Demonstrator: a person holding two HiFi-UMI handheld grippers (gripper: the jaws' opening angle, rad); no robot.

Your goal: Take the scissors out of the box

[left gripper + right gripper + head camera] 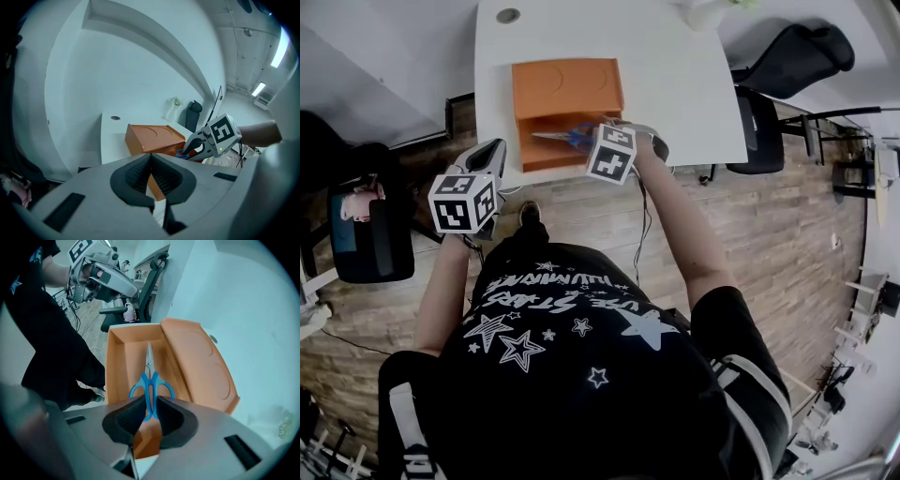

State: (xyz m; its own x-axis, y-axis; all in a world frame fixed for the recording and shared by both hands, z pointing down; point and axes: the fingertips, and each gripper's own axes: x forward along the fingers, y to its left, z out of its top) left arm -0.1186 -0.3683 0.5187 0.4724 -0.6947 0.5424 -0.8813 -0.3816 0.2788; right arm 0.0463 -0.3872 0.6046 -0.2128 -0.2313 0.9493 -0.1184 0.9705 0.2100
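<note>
An orange box lies open near the front edge of the white table, its lid folded back. Blue-handled scissors point blade-first along the open tray. My right gripper is shut on the handle end, with the pads pressed on both sides of it. In the head view the scissors sit just left of the right gripper. My left gripper is shut on nothing and hangs off the table's front left corner, apart from the box.
A round cable hole is at the table's far left. Black office chairs stand to the right and another chair to the left, on a wooden floor. A white wall rises behind the table.
</note>
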